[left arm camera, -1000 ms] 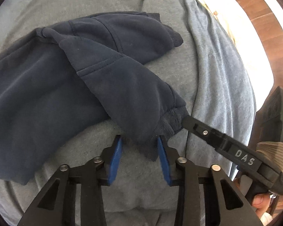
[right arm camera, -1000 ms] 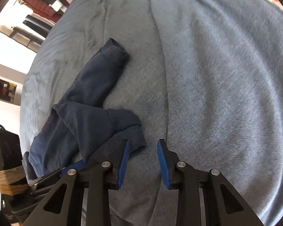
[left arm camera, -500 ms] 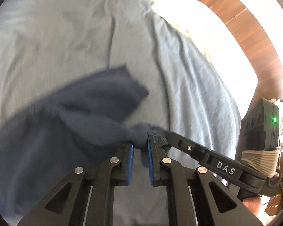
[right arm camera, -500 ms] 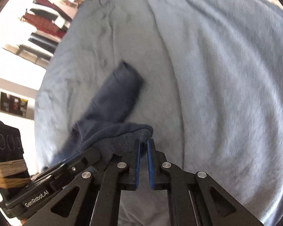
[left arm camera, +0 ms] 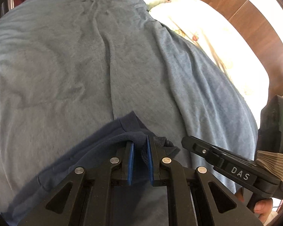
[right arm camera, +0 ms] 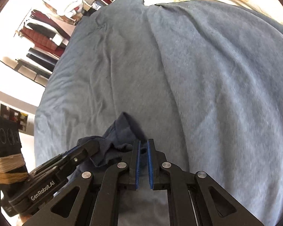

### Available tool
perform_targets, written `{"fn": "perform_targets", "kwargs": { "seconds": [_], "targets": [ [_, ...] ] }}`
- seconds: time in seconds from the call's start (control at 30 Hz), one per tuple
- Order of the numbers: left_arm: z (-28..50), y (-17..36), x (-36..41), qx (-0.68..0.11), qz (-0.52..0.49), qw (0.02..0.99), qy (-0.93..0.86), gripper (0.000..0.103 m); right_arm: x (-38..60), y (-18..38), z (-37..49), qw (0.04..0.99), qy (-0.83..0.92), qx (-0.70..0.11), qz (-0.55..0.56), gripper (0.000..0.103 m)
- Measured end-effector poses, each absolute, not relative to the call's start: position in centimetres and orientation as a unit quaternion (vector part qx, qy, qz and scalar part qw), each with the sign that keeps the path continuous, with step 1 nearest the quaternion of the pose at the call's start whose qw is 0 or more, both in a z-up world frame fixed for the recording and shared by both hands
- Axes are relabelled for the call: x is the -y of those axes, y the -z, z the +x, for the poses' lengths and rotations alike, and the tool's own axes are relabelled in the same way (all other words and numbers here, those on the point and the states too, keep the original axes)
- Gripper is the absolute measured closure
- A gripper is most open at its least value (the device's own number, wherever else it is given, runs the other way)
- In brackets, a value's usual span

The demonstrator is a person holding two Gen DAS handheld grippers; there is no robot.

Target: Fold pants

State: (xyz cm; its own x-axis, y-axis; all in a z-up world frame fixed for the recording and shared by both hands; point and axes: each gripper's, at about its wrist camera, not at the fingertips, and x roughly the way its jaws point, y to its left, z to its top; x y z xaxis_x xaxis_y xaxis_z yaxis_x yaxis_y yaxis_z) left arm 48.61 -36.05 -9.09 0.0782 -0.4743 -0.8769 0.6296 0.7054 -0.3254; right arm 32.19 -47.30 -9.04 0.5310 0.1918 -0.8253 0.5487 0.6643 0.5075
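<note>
Both grippers pinch bunched, soft navy pants (left arm camera: 111, 137).

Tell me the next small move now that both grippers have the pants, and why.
Probably carry both grippers forward together over the blanket. The left gripper and right gripper are each shut on the same bunched end of the pants, which trail back beneath them, so drawing it forward should lay that end over the rest.

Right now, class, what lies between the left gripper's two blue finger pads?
A bunched cuff of the dark navy fleece pants sits clamped in the left gripper, shown in the left wrist view.
</note>
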Motion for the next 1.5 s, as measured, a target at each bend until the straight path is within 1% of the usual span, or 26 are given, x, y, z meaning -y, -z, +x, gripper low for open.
{"fn": "perform_targets", "kwargs": {
  "seconds": [0.13,0.23,0.3,0.37,0.4,0.43,0.47,0.67,0.87,0.97,1.03,1.2,1.33,1.4,1.5],
  "targets": [
    [49.7,10.3,36.6,-0.575,0.073,0.72,0.382,0.088,47.8,9.5,33.2,0.778,0.122,-0.481,0.385,0.094],
    [50.6,11.0,36.8,-0.58,0.066,0.715,0.385,0.086,47.7,9.4,34.1,0.78,0.127,-0.495,0.36,0.088],
    [50.7,11.2,36.6,-0.584,0.063,0.709,0.39,0.083,47.5,9.1,34.3,0.787,0.131,-0.497,0.341,0.066],
    [50.7,11.1,36.5,-0.581,0.062,0.709,0.395,0.071,47.2,8.5,34.5,0.795,0.132,-0.497,0.321,0.06],
    [50.7,10.8,36.4,-0.574,0.061,0.713,0.397,0.057,47.1,8.2,34.6,0.799,0.134,-0.497,0.311,0.06],
    [50.7,10.3,36.2,-0.561,0.063,0.725,0.394,0.048,46.9,7.9,34.7,0.801,0.137,-0.5,0.299,0.059],
    [50.9,9.8,35.8,-0.55,0.067,0.735,0.392,0.045,46.8,7.7,34.9,0.802,0.141,-0.504,0.286,0.055],
    [52.1,8.1,33.4,-0.531,0.083,0.75,0.387,0.045,47.0,6.5,35.4,0.806,0.155,-0.509,0.258,0.05],
    [51.9,7.9,27.1,-0.546,0.116,0.744,0.368,0.046,45.9,5.8,36.9,0.801,0.111,-0.529,0.257,0.05],
    [51.4,8.5,24.1,-0.557,0.158,0.731,0.361,0.046,44.4,5.7,38.1,0.803,0.086,-0.548,0.218,0.05],
    [51.0,9.2,23.0,-0.568,0.178,0.715,0.367,0.047,43.1,5.7,39.3,0.801,0.075,-0.568,0.173,0.05],
    [50.7,11.3,21.5,-0.587,0.203,0.682,0.386,0.048,40.6,5.3,42.2,0.797,0.029,-0.598,0.08,0.051],
    [51.4,12.9,21.5,-0.61,0.194,0.664,0.388,0.055,40.1,5.7,43.8,0.789,0.019,-0.614,0.012,0.051],
    [51.6,13.7,21.5,-0.625,0.187,0.648,0.392,0.057,40.8,6.2,44.3,0.783,0.023,-0.621,0.012,0.051],
    [51.1,13.8,21.8,-0.624,0.199,0.638,0.404,0.057,42.0,6.7,44.5,0.776,0.039,-0.629,0.022,0.051]
  ]
}}
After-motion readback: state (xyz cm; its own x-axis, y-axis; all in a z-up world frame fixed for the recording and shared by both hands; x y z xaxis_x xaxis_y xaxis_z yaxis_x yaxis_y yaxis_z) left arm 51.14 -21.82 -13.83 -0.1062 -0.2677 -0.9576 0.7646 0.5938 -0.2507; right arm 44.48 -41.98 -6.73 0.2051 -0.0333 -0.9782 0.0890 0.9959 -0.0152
